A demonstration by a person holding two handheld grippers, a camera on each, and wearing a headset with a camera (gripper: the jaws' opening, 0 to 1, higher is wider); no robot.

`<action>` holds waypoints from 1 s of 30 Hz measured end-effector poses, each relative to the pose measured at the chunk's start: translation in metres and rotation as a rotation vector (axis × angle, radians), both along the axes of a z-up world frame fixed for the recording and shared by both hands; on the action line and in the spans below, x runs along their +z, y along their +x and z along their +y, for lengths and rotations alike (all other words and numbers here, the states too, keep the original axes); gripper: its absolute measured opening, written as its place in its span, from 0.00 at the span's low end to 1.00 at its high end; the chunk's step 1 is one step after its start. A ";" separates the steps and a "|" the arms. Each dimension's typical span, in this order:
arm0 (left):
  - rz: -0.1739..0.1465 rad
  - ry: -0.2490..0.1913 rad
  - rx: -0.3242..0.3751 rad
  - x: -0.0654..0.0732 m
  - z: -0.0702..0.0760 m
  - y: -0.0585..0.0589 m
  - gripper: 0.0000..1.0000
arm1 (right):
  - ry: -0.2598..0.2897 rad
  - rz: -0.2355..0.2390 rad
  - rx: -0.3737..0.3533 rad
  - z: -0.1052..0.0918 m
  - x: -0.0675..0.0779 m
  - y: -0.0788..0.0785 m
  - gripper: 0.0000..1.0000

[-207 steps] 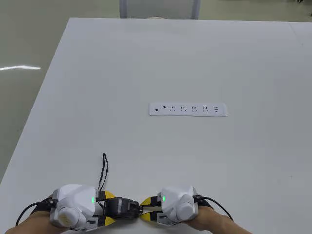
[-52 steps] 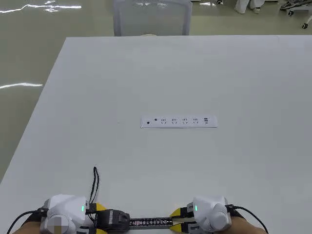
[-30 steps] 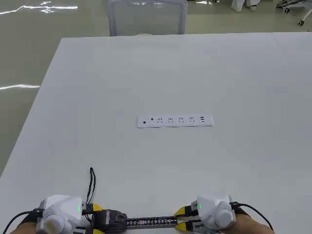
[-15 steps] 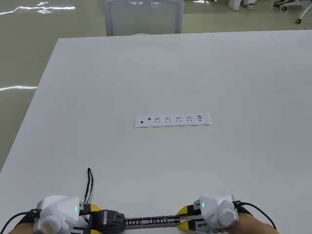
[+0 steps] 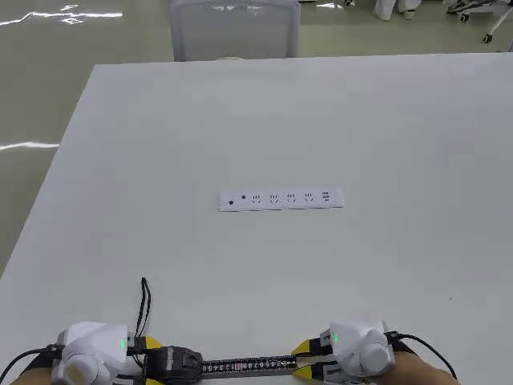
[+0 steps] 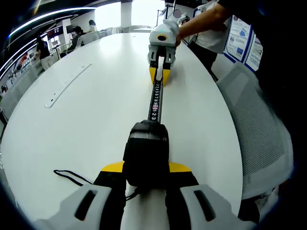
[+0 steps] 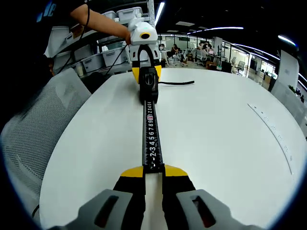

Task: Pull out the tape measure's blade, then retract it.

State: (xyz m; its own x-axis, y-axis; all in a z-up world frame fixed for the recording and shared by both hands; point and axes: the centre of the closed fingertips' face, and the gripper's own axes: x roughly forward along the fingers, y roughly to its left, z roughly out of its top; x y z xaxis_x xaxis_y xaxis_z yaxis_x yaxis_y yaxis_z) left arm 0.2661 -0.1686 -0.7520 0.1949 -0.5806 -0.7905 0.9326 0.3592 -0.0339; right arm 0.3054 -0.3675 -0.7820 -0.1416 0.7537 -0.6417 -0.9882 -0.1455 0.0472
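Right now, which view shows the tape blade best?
Right gripper view: the blade runs straight up from the right gripper to the case, numerals legible. Left gripper view: blade foreshortened beyond the case. Head view: blade small at the bottom edge.

"Same colours on both tools?"

"Yes. The left hand-held gripper [image 6: 146,168] and the right hand-held gripper [image 7: 153,171] have white shells, black jaws tipped yellow, and a small green light each."

"And what they're holding?"

"The tape measure [image 6: 146,153] is black. Its blade [image 7: 151,134] is black too, with white numerals and touches of red. A black cord [image 6: 72,176] lies beside the left one."

"Beyond them?"

"A white bench [image 5: 240,120] and a white power strip [image 5: 280,199] with dark sockets."
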 end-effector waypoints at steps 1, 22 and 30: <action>0.000 0.000 0.000 0.000 0.000 0.000 0.27 | 0.000 0.000 -0.001 -0.001 0.000 0.000 0.10; 0.006 0.008 -0.002 0.000 -0.001 0.000 0.27 | -0.004 0.000 -0.016 -0.015 0.000 0.003 0.10; 0.009 0.012 -0.005 -0.001 -0.001 0.000 0.27 | -0.007 0.001 -0.022 -0.022 0.000 0.003 0.10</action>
State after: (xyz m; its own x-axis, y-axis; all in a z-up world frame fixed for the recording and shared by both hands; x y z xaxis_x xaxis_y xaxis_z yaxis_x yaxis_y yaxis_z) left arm 0.2661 -0.1696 -0.7534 0.1848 -0.5724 -0.7989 0.9341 0.3549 -0.0382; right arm 0.3083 -0.3893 -0.7824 -0.1257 0.7524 -0.6467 -0.9912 -0.1230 0.0496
